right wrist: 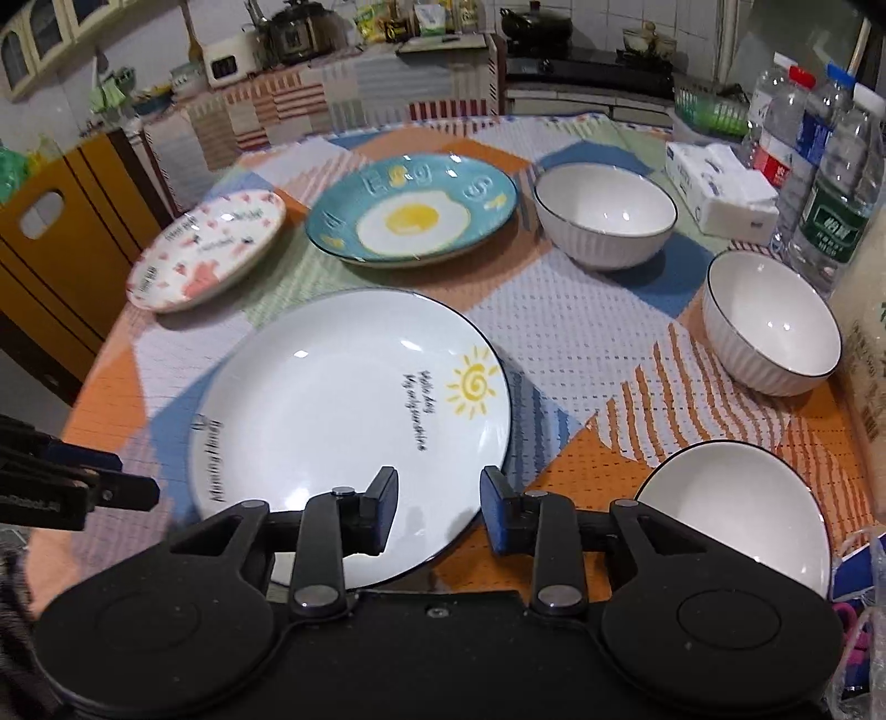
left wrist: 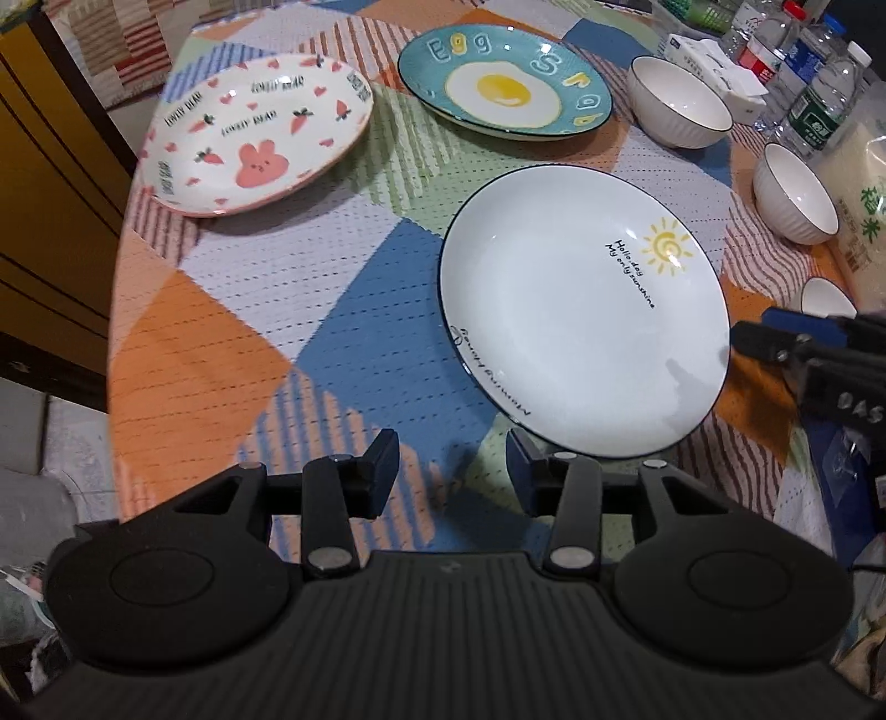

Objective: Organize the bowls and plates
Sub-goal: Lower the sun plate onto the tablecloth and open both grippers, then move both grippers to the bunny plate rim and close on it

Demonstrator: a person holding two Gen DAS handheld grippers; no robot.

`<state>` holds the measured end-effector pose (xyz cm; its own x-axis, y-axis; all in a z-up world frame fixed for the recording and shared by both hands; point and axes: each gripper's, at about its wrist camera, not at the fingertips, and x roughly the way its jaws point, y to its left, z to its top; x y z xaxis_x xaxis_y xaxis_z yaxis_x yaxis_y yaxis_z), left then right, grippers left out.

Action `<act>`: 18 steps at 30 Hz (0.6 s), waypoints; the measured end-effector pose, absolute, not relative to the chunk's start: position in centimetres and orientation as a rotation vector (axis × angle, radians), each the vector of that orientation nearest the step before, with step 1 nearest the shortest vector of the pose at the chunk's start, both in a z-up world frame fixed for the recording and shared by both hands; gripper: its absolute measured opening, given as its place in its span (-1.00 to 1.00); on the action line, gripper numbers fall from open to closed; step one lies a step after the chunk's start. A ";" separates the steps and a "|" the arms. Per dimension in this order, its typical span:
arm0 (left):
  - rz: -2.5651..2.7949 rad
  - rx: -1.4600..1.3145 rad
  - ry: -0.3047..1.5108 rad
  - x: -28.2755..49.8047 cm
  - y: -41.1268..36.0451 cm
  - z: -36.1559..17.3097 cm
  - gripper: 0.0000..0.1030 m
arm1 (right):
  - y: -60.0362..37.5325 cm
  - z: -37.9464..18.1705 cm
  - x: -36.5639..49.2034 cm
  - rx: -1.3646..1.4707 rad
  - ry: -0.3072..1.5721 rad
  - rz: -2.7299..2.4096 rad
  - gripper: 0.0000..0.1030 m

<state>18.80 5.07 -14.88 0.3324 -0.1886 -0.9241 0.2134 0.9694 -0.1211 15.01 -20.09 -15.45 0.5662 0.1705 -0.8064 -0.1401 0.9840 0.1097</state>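
A white plate with a sun drawing (left wrist: 581,310) (right wrist: 343,415) lies on the patchwork tablecloth nearest me. Behind it lie a pink bunny plate (left wrist: 255,138) (right wrist: 205,249) and a teal fried-egg plate (left wrist: 504,83) (right wrist: 410,210). Three white ribbed bowls stand on the right: far (right wrist: 603,216), middle (right wrist: 775,327) and near (right wrist: 736,515). My left gripper (left wrist: 454,459) (right wrist: 127,487) is open over the cloth, just left of the sun plate's near rim. My right gripper (right wrist: 440,507) (left wrist: 775,343) is open above that plate's near right rim, its pads gripping nothing.
Water bottles (right wrist: 825,166), a tissue pack (right wrist: 720,188) and a rice bag (right wrist: 869,360) crowd the table's right side. A yellow cabinet (right wrist: 55,238) stands beyond the left table edge. A cluttered kitchen counter (right wrist: 387,50) runs along the back.
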 end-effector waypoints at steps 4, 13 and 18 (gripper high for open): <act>-0.248 0.032 1.198 18.1 5.2 -13.7 -0.13 | -19.6 -13.4 14.1 0.052 0.913 0.227 -0.20; -0.215 0.044 1.133 17.4 6.2 -9.3 0.02 | -17.5 -8.6 13.5 0.013 0.803 0.340 0.02; -0.177 0.053 1.069 17.7 8.0 -6.6 0.12 | -16.4 -6.5 14.0 0.024 0.740 0.391 0.24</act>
<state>17.75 8.03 -6.56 0.4684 -0.1185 -0.8755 0.1697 0.9846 -0.0424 14.04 -16.43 -6.49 0.6697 0.3554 -0.6521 -0.3385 0.9276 0.1578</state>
